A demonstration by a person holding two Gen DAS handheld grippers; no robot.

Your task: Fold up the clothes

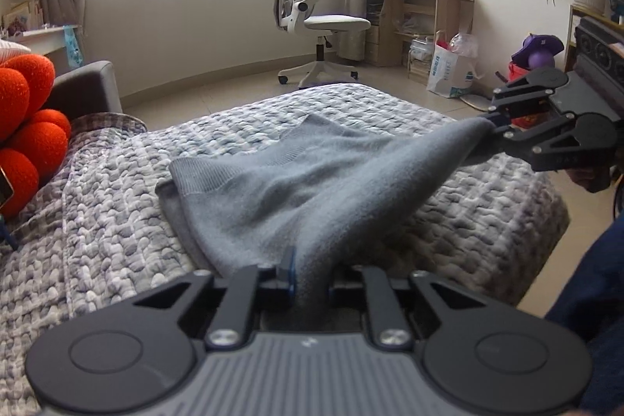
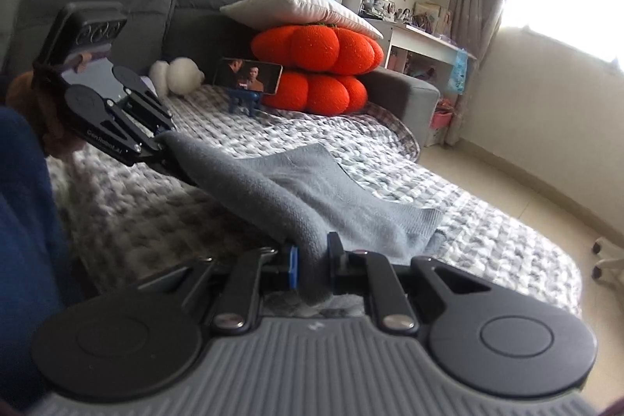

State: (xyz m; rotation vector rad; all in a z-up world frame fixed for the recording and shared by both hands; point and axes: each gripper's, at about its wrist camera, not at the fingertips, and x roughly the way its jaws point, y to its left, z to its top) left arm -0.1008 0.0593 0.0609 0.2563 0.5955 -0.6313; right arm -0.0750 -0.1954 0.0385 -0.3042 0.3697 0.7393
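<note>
You have the grey knit garment [image 1: 296, 190] pinched at two near corners: your left gripper [image 1: 310, 275] is nearly closed on one bunch of cloth, your right gripper [image 2: 314, 262] on the other. The near edge hangs lifted above the quilted sofa cover [image 1: 117, 205]; the far part lies on that cover. No finished fold shows, though bunching may hide one, so most of the folding is probably still ahead.
</note>
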